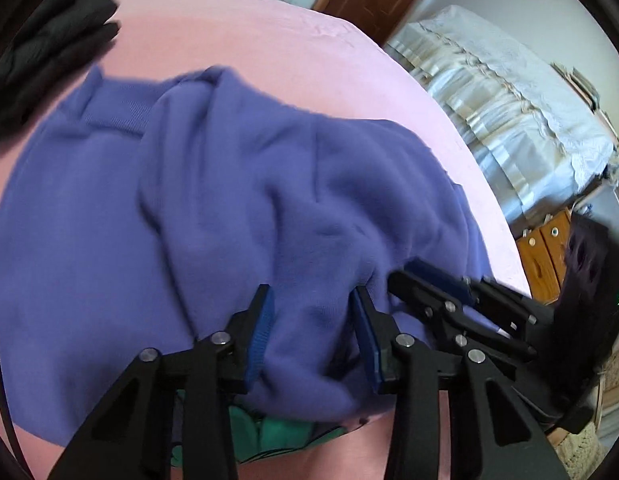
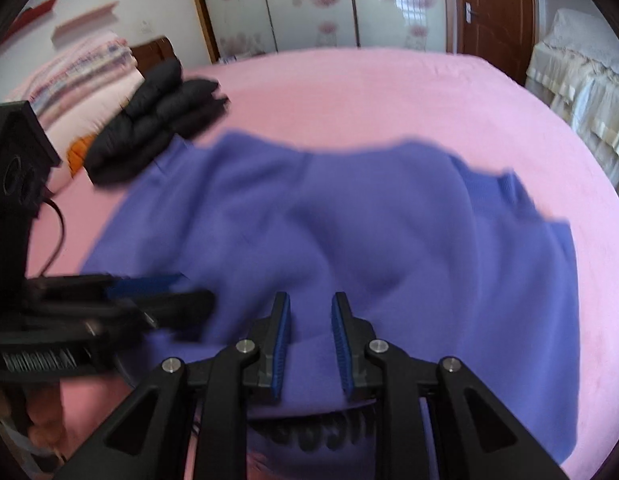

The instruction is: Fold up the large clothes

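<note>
Two grippers are working side by side at the near edge of the purple sweatshirt, which is lying on the pink bed. The left gripper is standing open around a thick fold, and the right gripper is part open over cloth. I think the loose layers may be slipping out unevenly. The sweatshirt's long axis seems to be running left to right, with one ribbed cuff pointing right.

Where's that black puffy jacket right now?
The black puffy jacket lies folded on the pink bed, far left in the right wrist view, just beyond the purple sweatshirt, beside striped bedding.
</note>
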`<action>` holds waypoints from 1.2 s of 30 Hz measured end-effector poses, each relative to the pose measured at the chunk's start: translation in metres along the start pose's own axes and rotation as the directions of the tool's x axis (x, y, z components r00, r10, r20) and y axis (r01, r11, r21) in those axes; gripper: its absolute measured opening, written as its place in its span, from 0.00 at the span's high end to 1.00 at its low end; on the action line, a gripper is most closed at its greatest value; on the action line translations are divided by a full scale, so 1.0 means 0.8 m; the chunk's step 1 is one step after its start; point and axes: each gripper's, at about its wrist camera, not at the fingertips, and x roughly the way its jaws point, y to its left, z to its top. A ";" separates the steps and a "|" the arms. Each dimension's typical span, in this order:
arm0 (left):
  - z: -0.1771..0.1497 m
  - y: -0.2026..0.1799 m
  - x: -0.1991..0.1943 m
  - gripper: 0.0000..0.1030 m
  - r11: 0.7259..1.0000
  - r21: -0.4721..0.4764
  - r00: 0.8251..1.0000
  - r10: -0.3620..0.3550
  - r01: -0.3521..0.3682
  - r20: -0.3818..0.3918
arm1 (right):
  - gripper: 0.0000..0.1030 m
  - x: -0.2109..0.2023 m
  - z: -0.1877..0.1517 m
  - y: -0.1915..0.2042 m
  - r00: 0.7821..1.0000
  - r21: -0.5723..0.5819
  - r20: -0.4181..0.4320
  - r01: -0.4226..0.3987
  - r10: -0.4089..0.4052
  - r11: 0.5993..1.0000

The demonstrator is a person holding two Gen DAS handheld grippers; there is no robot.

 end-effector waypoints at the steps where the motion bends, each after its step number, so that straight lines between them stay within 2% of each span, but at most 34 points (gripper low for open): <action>1: -0.004 0.005 0.001 0.63 1.000 -0.008 1.000 -0.009 0.009 0.002 | 0.82 0.000 -0.011 -0.002 1.000 -0.002 0.011 0.001 -0.001 1.000; 4: -0.012 0.010 0.003 0.63 1.000 -0.002 1.000 -0.010 0.010 0.016 | 0.82 -0.003 -0.026 -0.001 0.999 -0.006 0.042 0.015 -0.015 1.000; 10: -0.019 -0.009 0.006 0.63 0.996 0.074 0.997 0.049 -0.053 0.060 | 0.81 -0.001 -0.030 0.005 0.996 0.001 0.056 0.063 -0.063 0.998; 14: -0.022 -0.015 0.001 0.60 0.996 0.064 0.994 0.059 -0.064 0.090 | 0.81 -0.003 -0.026 0.008 0.996 0.005 0.053 0.075 -0.075 0.997; 17: -0.022 -0.018 -0.009 0.47 0.997 0.049 0.993 0.056 -0.061 0.100 | 0.81 -0.010 -0.025 0.011 0.994 0.010 0.062 0.091 -0.091 0.996; 19: -0.022 -0.023 -0.018 0.30 0.997 0.049 0.993 0.054 -0.060 0.103 | 0.81 -0.015 -0.022 0.018 0.992 0.003 0.072 0.102 -0.102 0.995; 24: -0.024 -0.039 -0.043 0.14 0.989 0.080 0.985 0.109 -0.120 0.130 | 0.80 -0.038 -0.016 0.030 0.991 -0.003 0.110 0.084 -0.083 0.996; 29: -0.018 -0.044 -0.070 0.14 0.981 0.066 0.973 0.170 -0.182 0.159 | 0.80 -0.065 -0.008 0.042 0.986 0.000 0.149 0.075 -0.074 0.997; 33: -0.017 -0.035 -0.095 0.13 0.968 0.018 0.954 0.242 -0.249 0.178 | 0.80 -0.084 -0.003 0.050 0.983 0.001 0.173 0.068 -0.067 0.998; 36: -0.019 -0.020 -0.113 0.12 0.970 -0.036 0.955 0.244 -0.242 0.170 | 0.80 -0.096 0.002 0.056 0.981 0.006 0.185 0.049 -0.049 0.999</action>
